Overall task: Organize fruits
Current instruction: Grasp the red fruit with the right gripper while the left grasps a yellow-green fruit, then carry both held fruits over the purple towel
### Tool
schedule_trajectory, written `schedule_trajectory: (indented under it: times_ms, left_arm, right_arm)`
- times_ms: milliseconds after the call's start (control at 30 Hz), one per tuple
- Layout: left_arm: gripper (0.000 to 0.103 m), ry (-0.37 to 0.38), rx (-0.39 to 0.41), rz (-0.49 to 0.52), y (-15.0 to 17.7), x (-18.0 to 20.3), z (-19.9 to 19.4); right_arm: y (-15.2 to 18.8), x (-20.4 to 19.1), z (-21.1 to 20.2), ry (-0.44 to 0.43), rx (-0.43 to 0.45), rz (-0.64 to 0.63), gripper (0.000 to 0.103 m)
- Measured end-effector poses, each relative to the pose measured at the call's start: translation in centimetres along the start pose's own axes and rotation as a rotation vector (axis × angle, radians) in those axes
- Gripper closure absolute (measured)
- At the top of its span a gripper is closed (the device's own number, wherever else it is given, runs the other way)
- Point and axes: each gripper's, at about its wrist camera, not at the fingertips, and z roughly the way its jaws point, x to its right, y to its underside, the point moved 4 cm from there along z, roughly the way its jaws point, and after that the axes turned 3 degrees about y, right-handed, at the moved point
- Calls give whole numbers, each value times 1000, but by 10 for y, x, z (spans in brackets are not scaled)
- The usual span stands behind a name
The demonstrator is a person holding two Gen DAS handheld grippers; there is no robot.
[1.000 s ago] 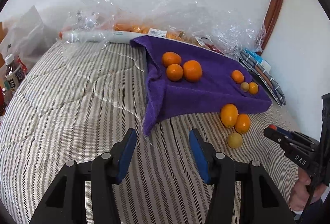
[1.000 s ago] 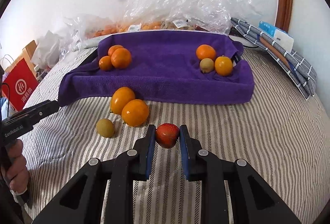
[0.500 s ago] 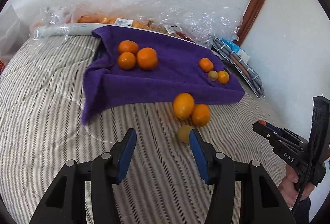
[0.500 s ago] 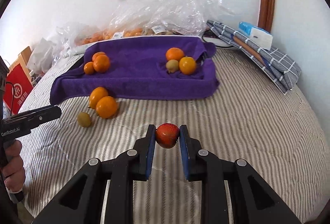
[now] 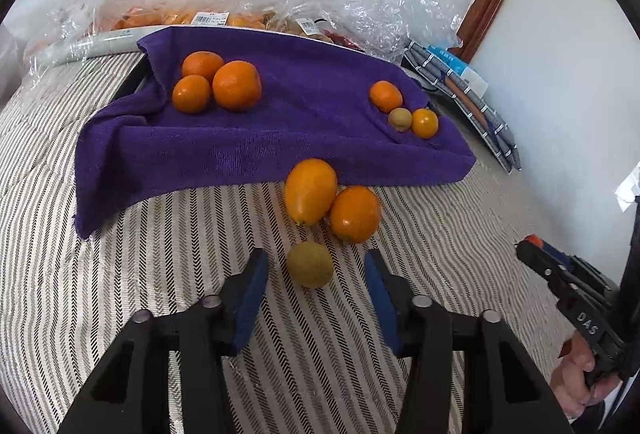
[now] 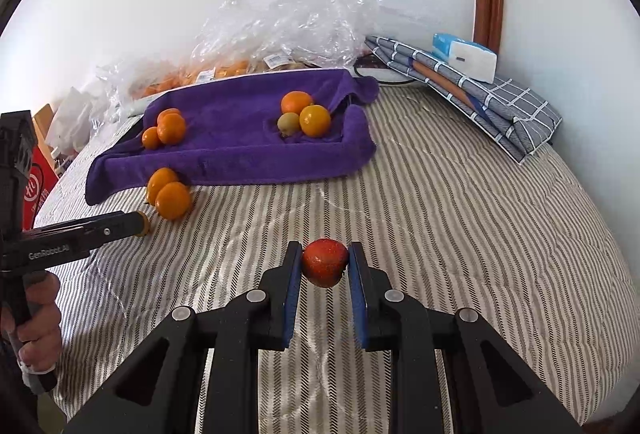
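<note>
A small round yellow-green fruit [image 5: 310, 264] with a dull, matte skin lies on the striped bedspread [image 5: 160, 254], just near of two glossy orange fruits [image 5: 332, 202] that touch each other at the near edge of the purple towel [image 5: 280, 138]. On the towel, three oranges [image 5: 216, 84] cluster at the far left, and a smaller trio [image 5: 404, 110], two orange and one greenish, sits at the far right. The left gripper [image 5: 312, 274] points level along the bed with its blue-padded fingers spread wide, one on each side of the yellow-green fruit and touching neither flank. The right gripper [image 6: 325, 266] is held low over the striped cover, well to the right of the towel, its pads pinching a red strawberry [image 6: 324, 262] from both sides. Crinkled plastic bags [image 6: 280, 34] lie against the far wall.
</note>
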Motion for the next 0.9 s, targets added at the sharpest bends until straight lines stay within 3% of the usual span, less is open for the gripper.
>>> schedule_trajectory:
  times_ms: [100, 500, 900]
  left_arm:
    - [79, -21, -11, 9, 1, 2, 3]
    - [80, -57, 92, -37, -16, -23, -40]
    - [80, -90, 217, -116, -58, -60, -79]
  right_arm:
    - [1, 3, 0, -6, -2, 11, 80]
    - [-10, -12, -1, -37, 13, -2, 80]
    - [-62, -30, -4, -57, 93, -28, 80]
